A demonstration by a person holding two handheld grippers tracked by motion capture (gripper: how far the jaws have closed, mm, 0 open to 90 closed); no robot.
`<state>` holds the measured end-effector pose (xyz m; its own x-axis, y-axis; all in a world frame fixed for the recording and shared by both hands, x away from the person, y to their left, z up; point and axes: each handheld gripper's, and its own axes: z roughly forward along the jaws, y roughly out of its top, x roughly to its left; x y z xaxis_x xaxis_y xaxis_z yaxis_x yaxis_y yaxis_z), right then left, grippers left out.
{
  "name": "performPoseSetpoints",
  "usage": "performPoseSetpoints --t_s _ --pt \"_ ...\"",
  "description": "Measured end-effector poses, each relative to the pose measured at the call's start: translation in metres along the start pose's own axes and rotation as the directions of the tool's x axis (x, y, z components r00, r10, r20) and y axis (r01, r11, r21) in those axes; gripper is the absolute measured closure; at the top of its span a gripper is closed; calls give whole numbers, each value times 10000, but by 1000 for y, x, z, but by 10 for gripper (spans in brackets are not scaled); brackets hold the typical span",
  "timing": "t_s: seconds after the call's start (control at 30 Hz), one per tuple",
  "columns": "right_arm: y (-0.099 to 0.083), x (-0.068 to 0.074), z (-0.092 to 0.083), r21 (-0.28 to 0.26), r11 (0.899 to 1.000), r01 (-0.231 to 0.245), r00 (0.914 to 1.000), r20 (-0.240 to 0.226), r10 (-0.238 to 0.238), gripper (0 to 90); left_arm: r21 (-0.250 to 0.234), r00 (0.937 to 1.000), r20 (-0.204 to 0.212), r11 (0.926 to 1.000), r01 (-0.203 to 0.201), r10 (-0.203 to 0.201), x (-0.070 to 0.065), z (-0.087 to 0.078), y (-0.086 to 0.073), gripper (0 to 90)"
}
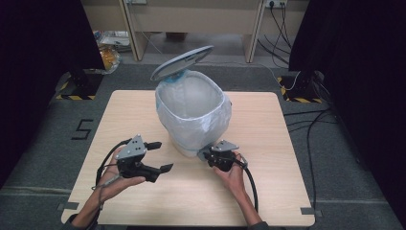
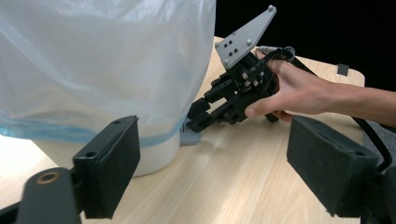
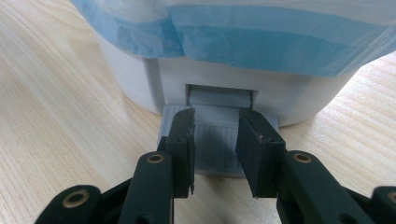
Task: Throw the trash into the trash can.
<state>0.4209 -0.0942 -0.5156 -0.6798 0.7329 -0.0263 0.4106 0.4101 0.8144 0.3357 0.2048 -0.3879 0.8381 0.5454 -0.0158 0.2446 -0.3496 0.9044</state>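
Lid's (image 1: 182, 62) up on the bin (image 1: 191, 112) mid-table: my right gripper (image 3: 215, 135), jaws narrowed, presses the pedal (image 3: 219, 144). Left gripper (image 1: 158, 155) wide open, empty, beside it. Nothing dropped in yet.

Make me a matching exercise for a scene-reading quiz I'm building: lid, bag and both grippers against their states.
1 lid
2 bag
3 left gripper
4 right gripper

A jaws wide apart, nothing between them
B at the grey pedal
C tipped up, open
D lining the bin

Pairs: 1-C, 2-D, 3-A, 4-B
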Motion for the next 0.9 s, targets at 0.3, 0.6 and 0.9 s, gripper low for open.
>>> performPoseSetpoints --t_s 0.3,0.6,0.9 --pt "0 0 0 -2 10000 2 10000 5 -2 668 334 9997 -141 9993 180 -175 -1 10 -32 148" --pt "0 0 0 0 10000 3 10000 18 -3 668 709 9977 -602 9968 362 -319 4 13 -59 148" --pt "0 0 0 -1 10000 1 10000 22 -1 668 1118 9958 -722 9917 637 -559 7 19 -82 148"
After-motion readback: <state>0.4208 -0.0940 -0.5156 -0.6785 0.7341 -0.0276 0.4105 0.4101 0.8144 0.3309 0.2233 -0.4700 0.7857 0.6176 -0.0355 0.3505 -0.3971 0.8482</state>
